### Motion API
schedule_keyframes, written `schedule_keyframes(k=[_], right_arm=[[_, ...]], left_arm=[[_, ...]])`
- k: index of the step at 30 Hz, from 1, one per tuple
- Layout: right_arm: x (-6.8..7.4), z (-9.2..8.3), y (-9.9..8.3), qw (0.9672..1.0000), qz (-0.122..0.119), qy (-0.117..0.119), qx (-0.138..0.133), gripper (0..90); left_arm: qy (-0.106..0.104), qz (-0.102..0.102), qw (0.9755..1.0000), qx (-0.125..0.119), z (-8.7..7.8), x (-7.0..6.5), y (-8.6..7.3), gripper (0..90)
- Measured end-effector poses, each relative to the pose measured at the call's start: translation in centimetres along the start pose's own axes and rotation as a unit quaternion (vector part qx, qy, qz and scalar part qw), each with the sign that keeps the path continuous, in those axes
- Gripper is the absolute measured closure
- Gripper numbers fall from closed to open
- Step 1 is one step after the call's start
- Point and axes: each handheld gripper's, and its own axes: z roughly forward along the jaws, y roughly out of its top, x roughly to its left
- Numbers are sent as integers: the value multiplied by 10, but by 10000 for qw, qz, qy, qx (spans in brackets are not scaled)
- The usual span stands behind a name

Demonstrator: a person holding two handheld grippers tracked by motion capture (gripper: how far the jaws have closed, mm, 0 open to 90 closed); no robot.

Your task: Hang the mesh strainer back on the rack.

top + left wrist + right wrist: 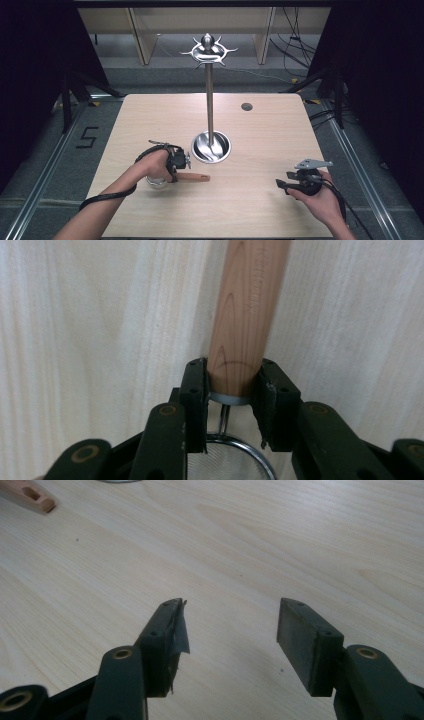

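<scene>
- High view: the strainer (172,178) lies on the tabletop (260,135) at lower left of centre, its wooden handle (195,177) pointing toward the right of the frame. The mesh bowl is mostly hidden under the person's left hand (152,165).
- High view: the left claw (179,162) sits over the handle's inner end. A steel rack (210,90) with hooked arms at its top stands at centre frame, its dish-shaped base just above the handle.
- High view: the right claw (284,184) is held at lower right, well apart from the strainer.
- Left gripper view: the left claw (232,385) is closed on the wooden handle (247,305) at its ferrule end, one jaw on each side. The mesh bowl's rim (260,460) shows at bottom centre.
- Right gripper view: the right claw (230,630) stands open over bare tabletop (280,540), holding nothing. The handle's free end (30,495), with its hanging hole, shows at upper left.
- Judgement on handling: the strainer looks light and stiff. The round, smooth handle may roll between flat jaws. The fine mesh likely dents easily; take hold of the wood, not the bowl.
- Judgement on grip: the present hold near the bowl should balance well.
</scene>
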Motion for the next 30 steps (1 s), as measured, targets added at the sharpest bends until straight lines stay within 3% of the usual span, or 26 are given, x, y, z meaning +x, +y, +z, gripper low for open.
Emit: schedule_keyframes(k=[1, 4, 5, 8, 9, 13, 14, 15, 16, 17, 18, 19, 20, 21, 22, 23, 24, 25, 28, 29, 30], right_arm=[[1, 0, 0, 10000, 41, -3, -13, 450], [1, 0, 0, 10000, 32, 5, -5, 450], [1, 0, 0, 10000, 44, 2, -4, 450], [2, -1, 1, 9999, 125, 39, 61, 450], [2, -1, 1, 9998, 181, 31, 98, 450], [2, 0, 0, 10000, 83, 26, 46, 450], [2, 0, 0, 10000, 83, 26, 46, 450], [2, -1, 1, 9998, 162, 50, 119, 450], [2, -1, 1, 9998, 162, 50, 119, 450], [3, -1, 1, 9996, 253, 66, 145, 450], [3, -1, 1, 9998, 186, 51, 105, 450], [3, 0, 1, 9997, 191, 65, 122, 450], [2, 1, 0, 9999, 98, 32, 38, 450], [2, 1, 0, 9999, 98, 32, 38, 450], [2, 1, 1, 10000, 29, 24, 32, 450], [2, 1, 1, 10000, 36, 29, 37, 450], [2, 1, 1, 10000, 36, 29, 37, 450], [2, 1, 1, 10000, 11, 27, 39, 450], [1, 1, 1, 10000, 18, 26, 38, 449], [1, 1, 1, 10000, 47, 30, 28, 449], [1, 1, 1, 10000, 47, 30, 28, 449]], left_arm=[[-16, -152, 9999, -18, -1, -2, -1, 681], [13, -221, 9997, -126, -3, -4, -3, 683], [-36, -352, 9992, -205, -6, -5, -6, 684], [-64, -482, 9982, -356, -9, -7, -8, 685], [-77, -656, 9962, -567, -12, -9, -12, 685], [-22, -856, 9904, -1086, -17, -12, -18, 687], [-22, -856, 9904, -1086, -17, -12, -18, 688], [-34, -1052, 9839, -1447, -20, -16, -21, 687], [-34, -1052, 9839, -1447, -20, -16, -21, 688], [-113, -1177, 9780, -1716, -24, -18, -23, 688], [-113, -1177, 9780, -1716, -24, -18, -23, 688], [-119, -1269, 9722, -1964, -28, -20, -25, 688], [-148, -1521, 9640, -2177, -27, -25, -24, 688], [-148, -1521, 9640, -2177, -27, -25, -24, 688], [-76, -1495, 9606, -2340, -28, -25, -24, 689], [-33, -1506, 9589, -2405, -30, -26, -25, 689], [7, -1587, 9550, -2504, -31, -28, -25, 689], [34, -1809, 9436, -2771, -32, -31, -25, 689], [94, -1672, 9431, -2874, -37, -31, -29, 689], [73, -2055, 9207, -3316, -36, -37, -28, 689], [73, -2055, 9207, -3316, -36, -37, -28, 689]])
